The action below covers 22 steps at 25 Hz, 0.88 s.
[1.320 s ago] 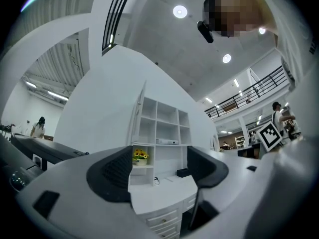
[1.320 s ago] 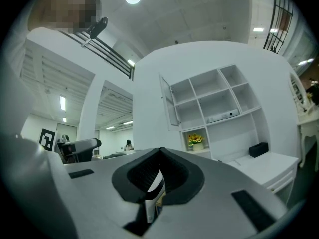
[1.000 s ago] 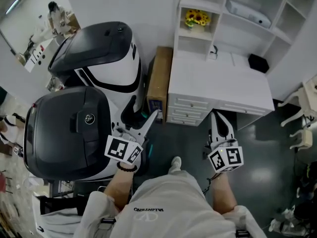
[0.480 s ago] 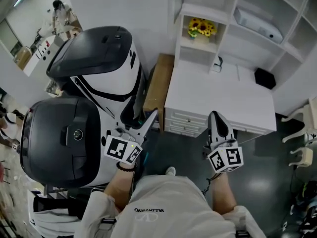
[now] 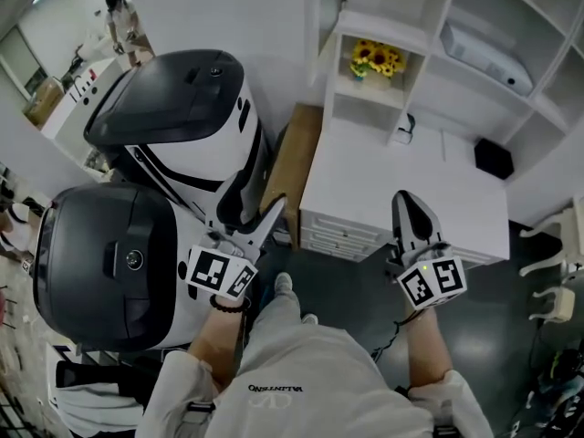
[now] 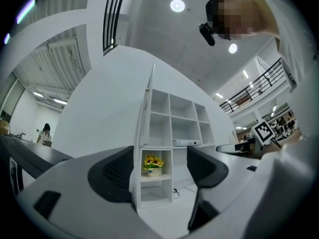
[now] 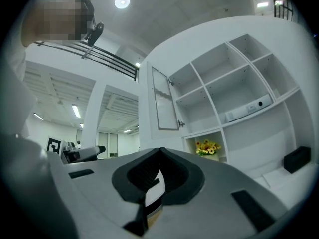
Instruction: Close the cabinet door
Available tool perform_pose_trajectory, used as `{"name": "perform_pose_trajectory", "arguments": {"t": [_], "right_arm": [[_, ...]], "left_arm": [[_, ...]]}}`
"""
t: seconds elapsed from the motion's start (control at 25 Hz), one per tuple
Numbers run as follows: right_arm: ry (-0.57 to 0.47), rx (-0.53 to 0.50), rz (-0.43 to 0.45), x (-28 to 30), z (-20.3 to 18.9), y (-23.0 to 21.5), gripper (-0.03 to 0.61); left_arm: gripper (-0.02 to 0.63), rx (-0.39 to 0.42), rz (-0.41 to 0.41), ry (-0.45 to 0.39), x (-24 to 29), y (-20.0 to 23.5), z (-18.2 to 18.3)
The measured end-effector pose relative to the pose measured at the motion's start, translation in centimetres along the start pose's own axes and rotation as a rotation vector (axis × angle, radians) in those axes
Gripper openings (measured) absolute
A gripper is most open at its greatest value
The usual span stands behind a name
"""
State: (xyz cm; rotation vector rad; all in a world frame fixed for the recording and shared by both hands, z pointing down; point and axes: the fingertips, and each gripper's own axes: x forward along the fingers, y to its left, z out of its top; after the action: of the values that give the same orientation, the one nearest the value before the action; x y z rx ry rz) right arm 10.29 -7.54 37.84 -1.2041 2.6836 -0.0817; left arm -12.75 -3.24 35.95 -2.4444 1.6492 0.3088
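Note:
The white cabinet door [image 5: 323,5] stands swung open at the upper left of the shelf unit [image 5: 429,26], above the white desk [image 5: 401,185]. In the right gripper view the door [image 7: 164,99] hangs open, its handle near the sunflower shelf. The left gripper view shows the door [image 6: 147,114] edge-on. My left gripper [image 5: 261,215] [image 6: 162,166] is open and holds nothing, short of the desk's left front corner. My right gripper [image 5: 408,204] [image 7: 159,153] is shut on nothing, over the desk's front edge. Neither touches the door.
Two large black-and-white machines [image 5: 178,121] [image 5: 100,263] stand close on the left. A brown panel [image 5: 297,162] leans between them and the desk. Sunflowers [image 5: 374,58], a white device [image 5: 484,48] and a black box [image 5: 494,158] sit on the unit. Chairs [image 5: 557,245] stand right.
The person has stepped closer to the desk, so the cabinet looms larger. Both grippers came forward with the person; the right one now reaches the desk's front edge. Jaw states are unchanged.

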Motion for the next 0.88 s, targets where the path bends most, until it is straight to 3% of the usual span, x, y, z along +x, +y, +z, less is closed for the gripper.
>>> {"name": "perform_pose_trajectory", "arguments": {"t": [0.16, 0.48, 0.76, 0.88], "right_arm": [[-0.03, -0.046, 0.063, 2.7, 2.7, 0.2, 0.009], [-0.097, -0.057, 0.096, 9.6, 5.8, -0.7, 0.009], [-0.211, -0.038, 0.173, 17.3, 11.7, -0.5, 0.009], [-0.249, -0.013, 0.221, 20.2, 14.1, 0.0, 0.009]], "left_arm": [[0.324, 0.001, -0.013, -0.018, 2.1, 1.6, 0.0], [0.321, -0.036, -0.089, -0.092, 9.2, 5.5, 0.9], [0.296, -0.044, -0.185, -0.201, 15.7, 10.5, 5.3], [0.295, -0.089, -0.249, -0.266, 18.1, 12.6, 7.9]]}}
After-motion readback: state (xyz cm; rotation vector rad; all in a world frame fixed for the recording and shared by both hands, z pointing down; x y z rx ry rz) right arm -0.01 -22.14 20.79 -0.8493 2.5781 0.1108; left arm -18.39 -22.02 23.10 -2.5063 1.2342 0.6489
